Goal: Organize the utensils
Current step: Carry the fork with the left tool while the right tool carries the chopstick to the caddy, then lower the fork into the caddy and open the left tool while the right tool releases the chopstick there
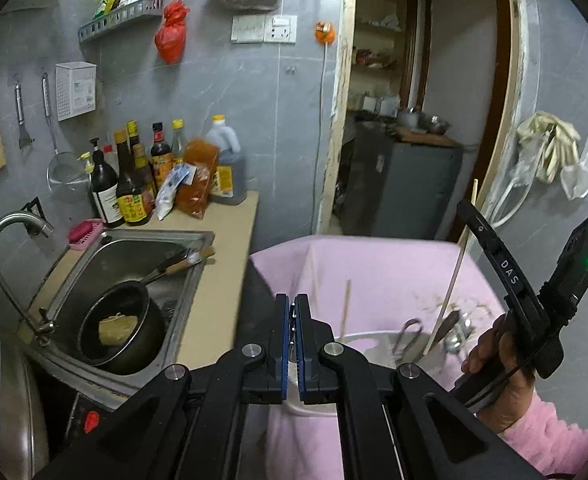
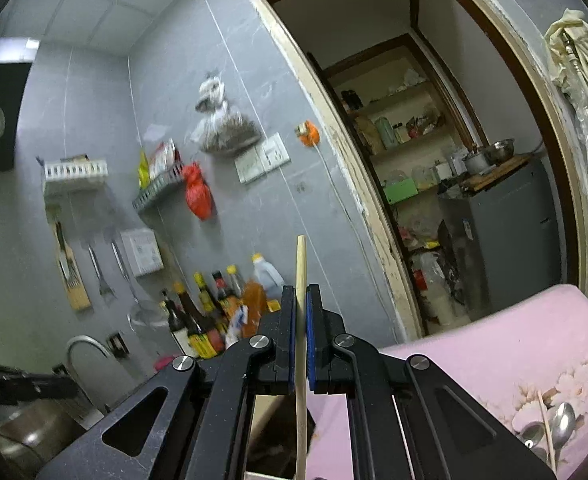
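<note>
The left tongs (image 1: 293, 312) were pinched narrow, blue pads all but meeting; whether anything thin sat between them could not be made out. Their base ran off the bottom edge. They tipped downward over the near edge of a pink tub (image 1: 373, 256), whose lower wall was hidden behind the black linkage.

The right tongs (image 2: 301, 300) pointed about level toward the grey wall and were clamped on one chopstick (image 2: 301, 264). It stood nearly upright between the pads, its tip poking out above them and its lower length dropping behind the frame, where the end was cut off. In the left view the same stick (image 1: 453, 276) rose slantwise to the right of the left tongs, with a hand (image 1: 493, 364) in a pink sleeve (image 1: 553, 428) wrapped round the right tool's handle.

Beyond the left tongs, inside the tub, sat a white bowl (image 1: 363, 340) with spoons (image 1: 455, 338) and more chopsticks (image 1: 346, 306) leaning in it; the pile was blurred and could not be counted. The right view caught spoons and a stick low to the right of its tongs, on the tub's flowered bottom.

Left of the left tongs lay a steel sink (image 1: 190, 236) holding a dark pan (image 1: 122, 328) with something pale in it. Bottles (image 1: 134, 184) crowded the counter behind it.
</note>
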